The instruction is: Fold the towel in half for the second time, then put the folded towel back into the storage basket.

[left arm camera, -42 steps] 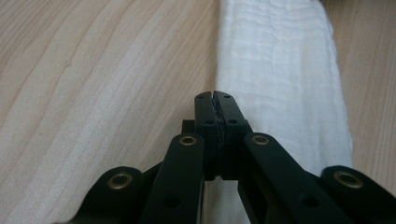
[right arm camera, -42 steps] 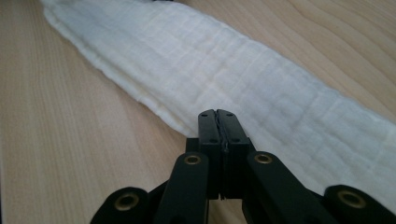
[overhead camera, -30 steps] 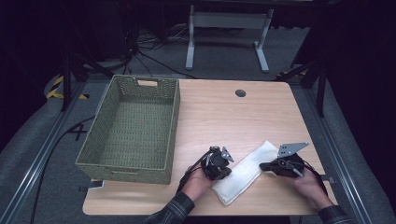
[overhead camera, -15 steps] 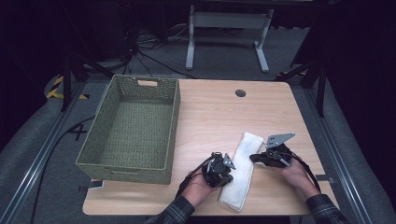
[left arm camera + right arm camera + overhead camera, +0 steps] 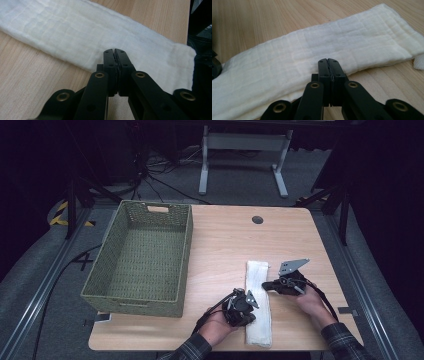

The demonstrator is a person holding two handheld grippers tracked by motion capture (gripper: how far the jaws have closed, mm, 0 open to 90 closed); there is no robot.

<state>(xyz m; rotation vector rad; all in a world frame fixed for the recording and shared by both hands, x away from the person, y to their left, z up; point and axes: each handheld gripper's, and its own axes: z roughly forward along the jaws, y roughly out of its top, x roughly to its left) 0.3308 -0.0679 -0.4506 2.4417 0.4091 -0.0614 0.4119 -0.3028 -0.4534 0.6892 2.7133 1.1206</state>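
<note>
- White folded cloth [image 5: 258, 302] lies long and flat on the table [image 5: 225, 250], right of the green basket [image 5: 142, 257].
- Left gripper [image 5: 244, 309] and right gripper [image 5: 272, 285] rest against its two long edges, jaws squeezed shut, holding nothing.
- Straightening looks under way; next, open the jaws and pinch an edge.

Woven basket [image 5: 142, 257] walls off the table's [image 5: 225, 240] left side; its right wall blocks any sideways sweep there. Bare wood is open from the basket to the right edge, apart from a small dark grommet [image 5: 257, 219] near the far edge. Folded white cloth [image 5: 257, 300] lies flat near the front, low enough to pass over.
</note>
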